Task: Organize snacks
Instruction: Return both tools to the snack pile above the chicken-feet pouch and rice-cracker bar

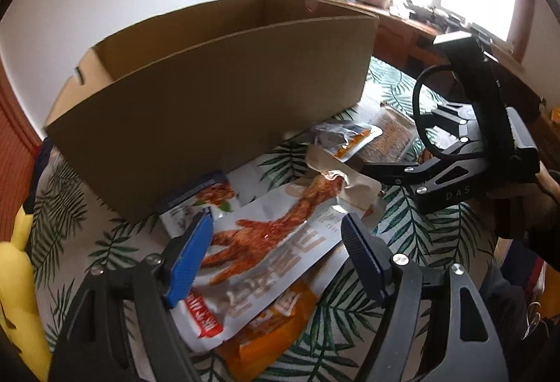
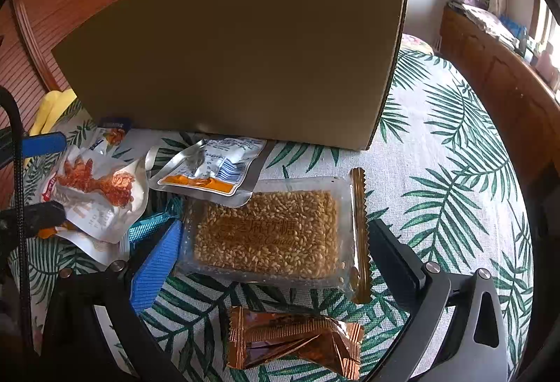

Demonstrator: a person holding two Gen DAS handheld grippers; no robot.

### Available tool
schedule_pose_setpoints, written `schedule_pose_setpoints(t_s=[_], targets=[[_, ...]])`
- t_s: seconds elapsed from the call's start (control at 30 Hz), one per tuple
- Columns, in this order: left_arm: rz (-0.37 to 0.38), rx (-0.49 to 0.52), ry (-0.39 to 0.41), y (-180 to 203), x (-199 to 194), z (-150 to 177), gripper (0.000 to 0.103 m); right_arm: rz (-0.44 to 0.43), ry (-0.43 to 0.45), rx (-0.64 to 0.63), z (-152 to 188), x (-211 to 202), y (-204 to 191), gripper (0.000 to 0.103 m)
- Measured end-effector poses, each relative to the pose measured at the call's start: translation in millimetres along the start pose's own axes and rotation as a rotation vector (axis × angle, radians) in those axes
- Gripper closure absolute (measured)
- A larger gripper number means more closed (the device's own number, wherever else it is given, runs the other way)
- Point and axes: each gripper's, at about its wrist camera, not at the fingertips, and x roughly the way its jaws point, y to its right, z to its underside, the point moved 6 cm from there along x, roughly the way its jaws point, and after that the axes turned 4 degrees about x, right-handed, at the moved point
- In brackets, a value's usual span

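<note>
Left gripper (image 1: 276, 238) angled downward, jaws wide apart; right gripper (image 2: 276, 242) same, nothing clamped.

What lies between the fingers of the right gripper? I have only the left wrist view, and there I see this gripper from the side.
Observer: A clear pack of sesame candy lies between them. The right gripper is open, with one finger on each side of the pack and neither pressing it.
Operator: Does anything lie on this pack?
Observer: Yes, a silver pouch overlaps its far left corner.
Operator: Is another snack near it?
Observer: A copper foil packet lies on the leaf-print cloth, apart from the pack and nearer to the camera.
</note>
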Motion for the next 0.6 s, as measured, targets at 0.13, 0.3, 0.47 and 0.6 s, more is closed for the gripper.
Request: schedule_pose_setpoints(t_s=[0.13,0.3,0.47,0.6], targets=[[-0.004,0.046,-0.064,8.3,17.5,-4.0,0.027,0.008,-0.002,-0.006,2.3,0.2,-5.6,0.000],[-0.002,0.065,-0.079,10.8,26.0,-9.5,0.026,0.011,-0.002,-0.007,2.2,0.9,-7.4,0.000],[-0.013,0.069,-0.079,13.5,30.4,-16.3,0.018,0.012,-0.002,-0.008,2.4,0.9,-7.1,0.000],[0.014,0.053,-0.076,11.8,32.3,-15.6,0.016,0.012,-0.002,-0.008,1.9,1.0,-6.9,0.000]])
